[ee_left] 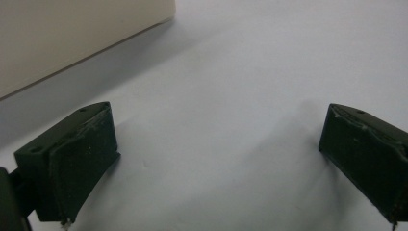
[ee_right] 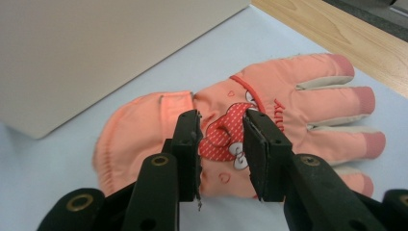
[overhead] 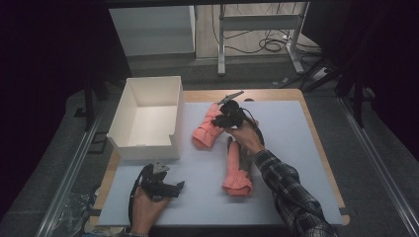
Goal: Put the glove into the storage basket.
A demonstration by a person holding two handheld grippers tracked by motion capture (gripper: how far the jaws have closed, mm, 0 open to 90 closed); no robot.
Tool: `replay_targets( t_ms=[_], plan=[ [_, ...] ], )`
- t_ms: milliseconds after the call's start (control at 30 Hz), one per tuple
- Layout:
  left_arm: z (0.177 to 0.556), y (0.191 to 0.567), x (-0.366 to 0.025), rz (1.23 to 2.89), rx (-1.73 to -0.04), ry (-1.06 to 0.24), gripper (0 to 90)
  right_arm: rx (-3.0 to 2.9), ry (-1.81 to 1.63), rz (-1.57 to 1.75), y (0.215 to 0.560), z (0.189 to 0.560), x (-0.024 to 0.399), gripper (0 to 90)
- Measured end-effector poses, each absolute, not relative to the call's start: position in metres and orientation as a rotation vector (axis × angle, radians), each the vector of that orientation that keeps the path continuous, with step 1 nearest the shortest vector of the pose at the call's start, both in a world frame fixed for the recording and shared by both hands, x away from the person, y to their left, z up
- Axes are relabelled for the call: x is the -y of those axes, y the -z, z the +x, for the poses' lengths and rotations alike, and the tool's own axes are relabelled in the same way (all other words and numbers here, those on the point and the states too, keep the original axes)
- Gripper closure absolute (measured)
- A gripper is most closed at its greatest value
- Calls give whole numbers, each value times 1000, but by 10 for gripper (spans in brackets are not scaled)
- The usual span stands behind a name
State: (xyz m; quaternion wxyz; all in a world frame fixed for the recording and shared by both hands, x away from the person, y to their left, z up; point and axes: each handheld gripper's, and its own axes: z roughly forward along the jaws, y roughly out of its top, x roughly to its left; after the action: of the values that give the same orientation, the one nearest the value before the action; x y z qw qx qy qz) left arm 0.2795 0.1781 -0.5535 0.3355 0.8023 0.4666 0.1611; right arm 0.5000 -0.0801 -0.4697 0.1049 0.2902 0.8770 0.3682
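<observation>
Coral-pink fabric is lying between the jaws of the right gripper (ee_right: 222,154): they are standing partly closed over the back of the far glove (ee_right: 250,132), framing its red dotted bow, and whether the pads are pressing into the cloth I cannot tell. In the high view the right gripper (overhead: 223,117) is hanging over that glove (overhead: 206,129), which is lying near the middle of the pale mat (overhead: 291,148), just beside the right wall of the white box (overhead: 146,117). Its fingers are pointing toward the far edge of the mat and its cuff toward the near edge. A second pink glove (overhead: 237,170) is lying closer to the near edge, partly under the person's checked sleeve (overhead: 289,195). The two gloves are sitting near each other but apart. The left gripper (overhead: 165,186) is resting low by the near left corner of the mat, in front of the box. Its jaws are standing wide apart over bare mat (ee_left: 226,96), with nothing between them, and the box wall (ee_left: 72,33) is rising just beyond.
</observation>
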Motion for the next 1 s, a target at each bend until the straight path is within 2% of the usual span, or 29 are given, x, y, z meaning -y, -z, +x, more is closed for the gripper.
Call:
replay_targets(
  t_ms=[200,300,500,533,600,633,667,733,1000],
  plan=[
    [279,554,-178,2092,-1217,-420,0,-2584,-1000,841,481,511,68,581],
    [279,554,-178,2093,-1217,-421,0,-2593,-972,848,486,515,64,575],
    [279,553,-178,2093,-1217,-421,0,-2639,-907,873,499,524,57,644],
    [279,554,-178,2093,-1217,-421,0,-2648,-913,903,501,526,58,703],
    [279,553,-178,2093,-1217,-421,0,-2651,-922,917,502,527,59,728],
    [279,554,-178,2093,-1217,-421,0,-2669,-943,943,504,528,62,821],
    [279,554,-178,2093,-1217,-421,0,-2669,-943,943,504,528,62,821],
    [279,553,-178,2093,-1217,-421,0,-2671,-935,945,504,526,62,883],
    [279,554,-178,2093,-1217,-421,0,-2651,-945,936,492,524,64,898]
  ],
)
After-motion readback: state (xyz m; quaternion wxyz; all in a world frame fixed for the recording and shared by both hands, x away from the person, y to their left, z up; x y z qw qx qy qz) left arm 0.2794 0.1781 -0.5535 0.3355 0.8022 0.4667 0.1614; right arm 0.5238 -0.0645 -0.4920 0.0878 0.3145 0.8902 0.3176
